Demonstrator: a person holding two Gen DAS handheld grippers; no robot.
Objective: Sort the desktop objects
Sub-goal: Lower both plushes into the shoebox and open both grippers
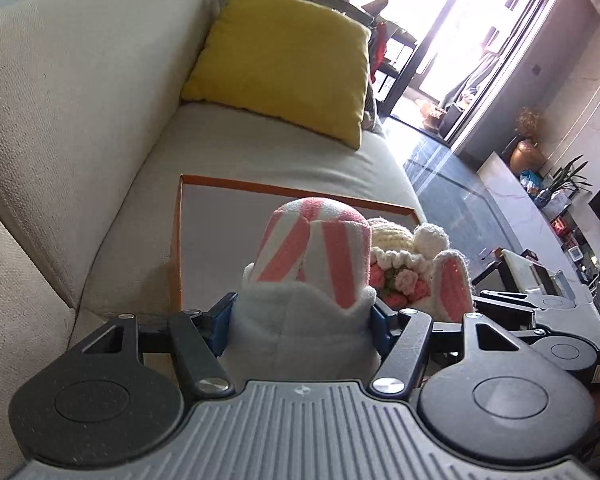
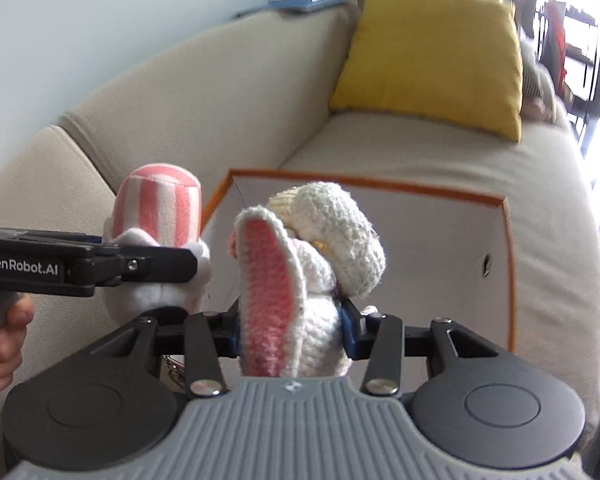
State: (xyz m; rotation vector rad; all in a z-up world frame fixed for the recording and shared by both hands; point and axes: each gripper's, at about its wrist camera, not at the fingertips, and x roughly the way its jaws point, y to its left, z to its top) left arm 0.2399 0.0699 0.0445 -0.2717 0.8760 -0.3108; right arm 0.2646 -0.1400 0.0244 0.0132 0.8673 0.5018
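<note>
Squeezing a soft pink-and-white striped toy [image 1: 316, 256], the left gripper [image 1: 302, 320] has its blue pads wide apart, one on each side of the toy's white bottom. The right gripper [image 2: 290, 330] is about half closed on a knitted white bunny [image 2: 300, 276] with a pink ear. White letters on the left gripper's side say "GenRobot.AI". Just ahead of both grippers sits an open box [image 2: 496, 200] with an orange rim, on a beige sofa [image 1: 80, 120]. A yellow pillow [image 1: 284, 56] leans farther back. Bright doors glow far off to the right.
</note>
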